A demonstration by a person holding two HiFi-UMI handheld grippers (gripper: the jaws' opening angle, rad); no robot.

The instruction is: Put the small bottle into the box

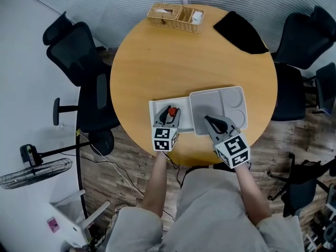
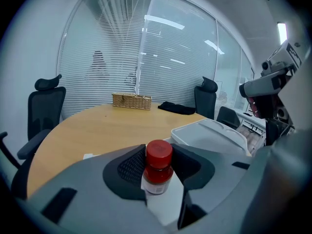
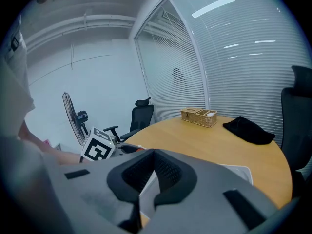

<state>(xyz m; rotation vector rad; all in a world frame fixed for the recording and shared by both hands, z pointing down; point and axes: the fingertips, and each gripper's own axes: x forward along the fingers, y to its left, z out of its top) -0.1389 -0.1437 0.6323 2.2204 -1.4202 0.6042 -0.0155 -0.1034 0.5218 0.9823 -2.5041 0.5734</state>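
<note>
Over the white box (image 1: 156, 108), my left fingers (image 2: 130, 167) grip the bottle (image 2: 158, 168) upright, straight above it; right fingers (image 3: 170, 169) closed, empty.

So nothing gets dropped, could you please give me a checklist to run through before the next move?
1. Bottle gripped by left hand-held gripper: ok.
2. Bottle upright: ok.
3. Bottle over the box: ok.
4. Bottle resting on the box floor: cannot tell.
5. Right hand-held gripper clear of box: ok, it is at the tray.
6. Right grip on tray: cannot tell.
</note>
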